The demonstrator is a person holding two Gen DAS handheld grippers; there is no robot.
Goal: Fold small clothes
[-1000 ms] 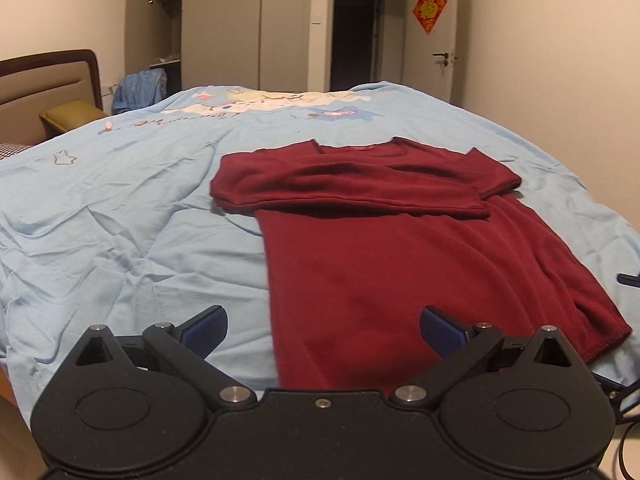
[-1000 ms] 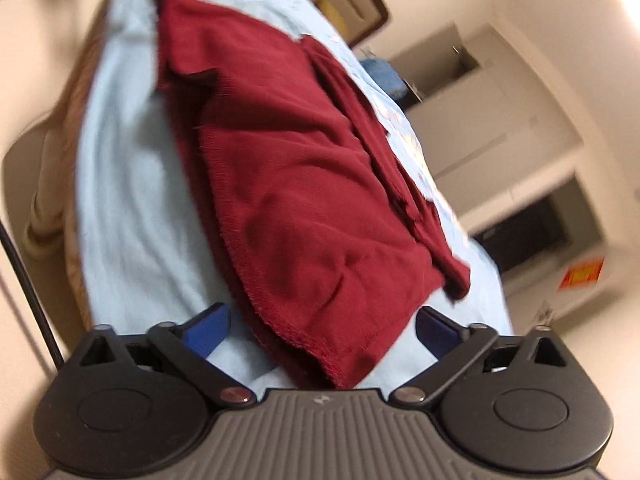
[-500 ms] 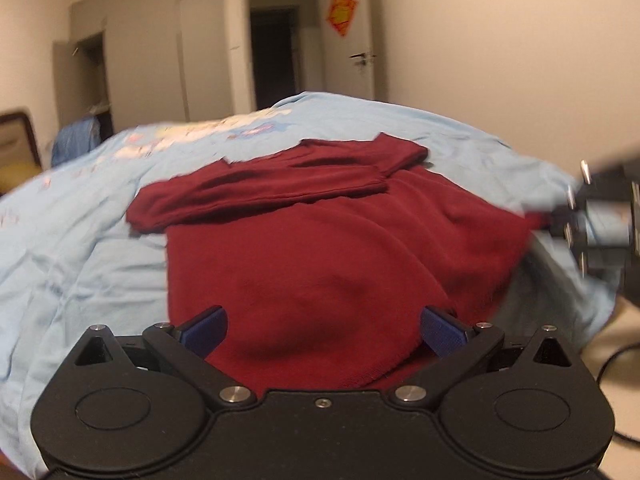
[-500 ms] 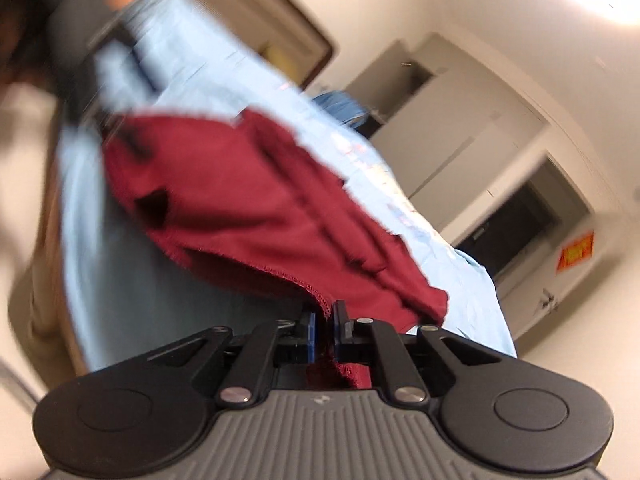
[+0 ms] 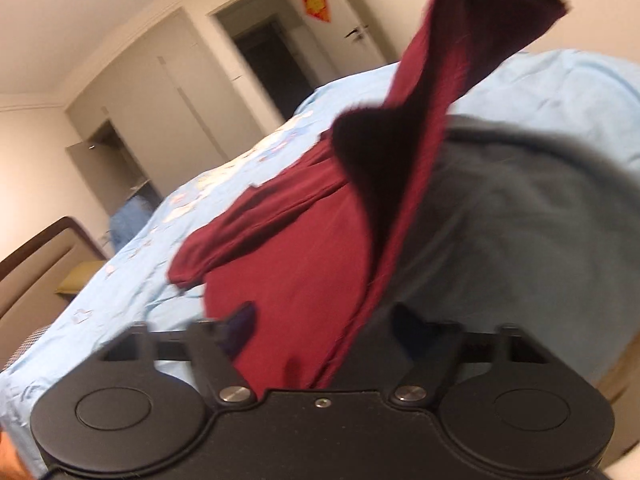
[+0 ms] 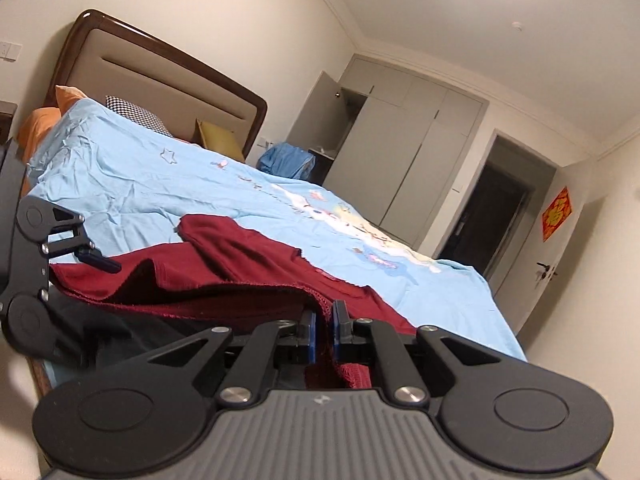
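My left gripper [image 5: 324, 320] had its fingers [image 5: 240, 320] spread wide w/ the red garment's [image 5: 288, 264] hem lying between them, nothing pinched. Garment lay on the bed's blue sheet [image 6: 132, 184], sleeves folded across the chest. My right gripper [image 6: 324, 330] had fingers nearly closed on a hem corner, lifted off the bed.

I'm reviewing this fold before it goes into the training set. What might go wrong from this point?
The right gripper is shut on only a thin edge of the red shirt's hem, so the cloth may slip out mid-lift. The left gripper is open with the hem between its fingers; lifting on one corner alone could skew the fold. The folded sleeves lie loose and may shift.
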